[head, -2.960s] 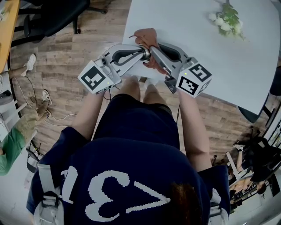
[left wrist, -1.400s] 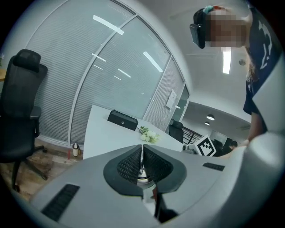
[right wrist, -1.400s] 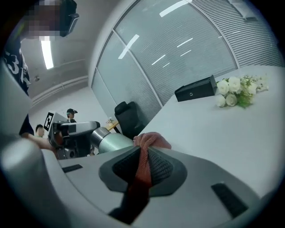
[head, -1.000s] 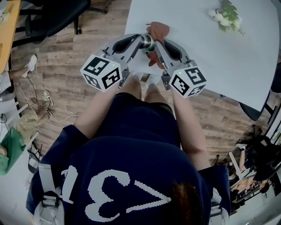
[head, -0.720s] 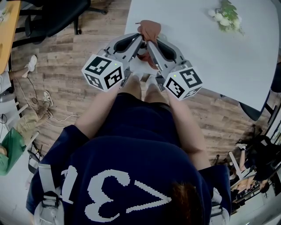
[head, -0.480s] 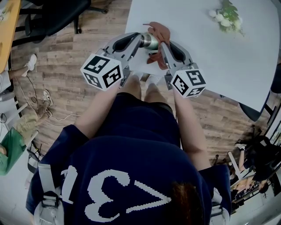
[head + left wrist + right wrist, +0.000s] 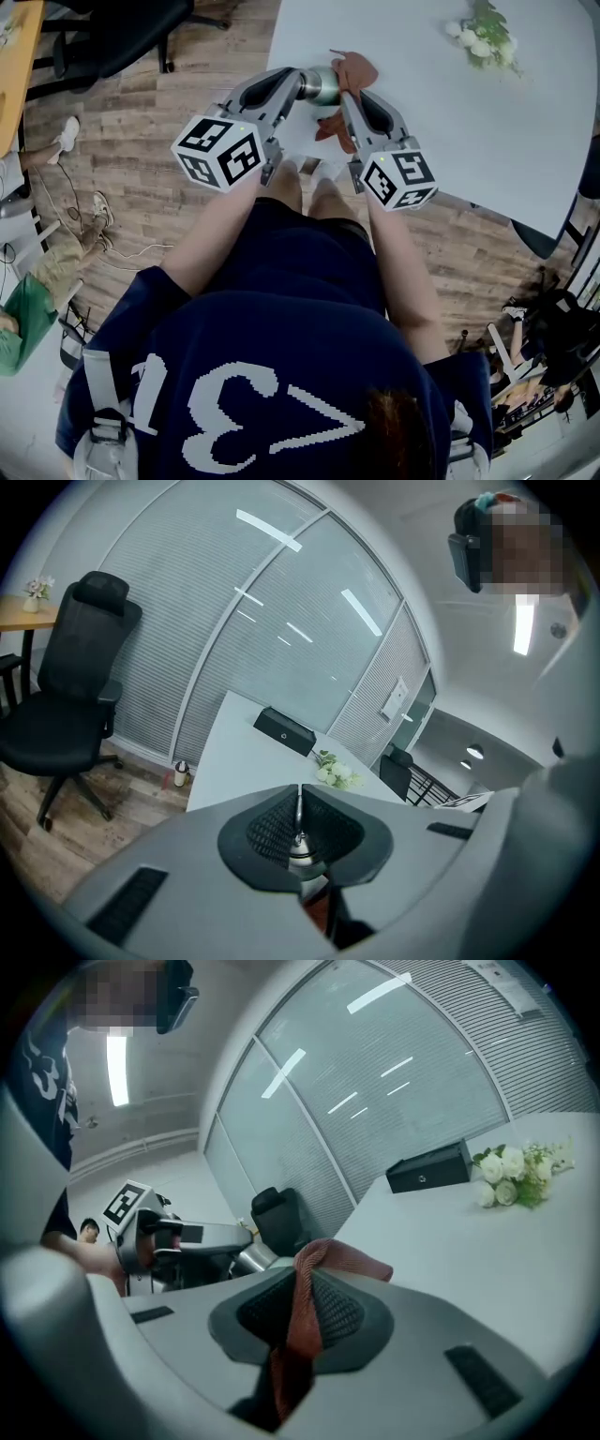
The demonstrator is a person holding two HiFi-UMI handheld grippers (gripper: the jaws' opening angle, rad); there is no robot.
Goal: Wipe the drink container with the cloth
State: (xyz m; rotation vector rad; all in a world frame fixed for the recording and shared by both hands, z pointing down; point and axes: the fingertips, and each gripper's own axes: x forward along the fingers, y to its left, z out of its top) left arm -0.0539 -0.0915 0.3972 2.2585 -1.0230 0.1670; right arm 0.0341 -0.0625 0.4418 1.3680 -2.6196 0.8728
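Now the drink container (image 7: 324,85), a small shiny metal vessel, is found over the corner of the white worktop (image 7: 422,103) that is nearest to the person, at 12 o'clock from the person's body in the head view. It is gripped by the left gripper (image 7: 306,84): in the left gripper view the jaws are seen almost fully closed on a thin metal edge of it. The cloth (image 7: 356,68), of red-brown colour, is pinched between the closed jaws of the right gripper (image 7: 345,96); one part of it is raised over the jaw tips and another part hangs down under them. The cloth is placed at 3 o'clock of the container, just beside it, and whether it touches the metal cannot be told. A bunch of white flowers (image 7: 486,37) lies on the worktop at 2 o'clock from the grippers, well apart. A black box (image 7: 427,1168) is seen on the worktop in the right gripper view, near the flowers.
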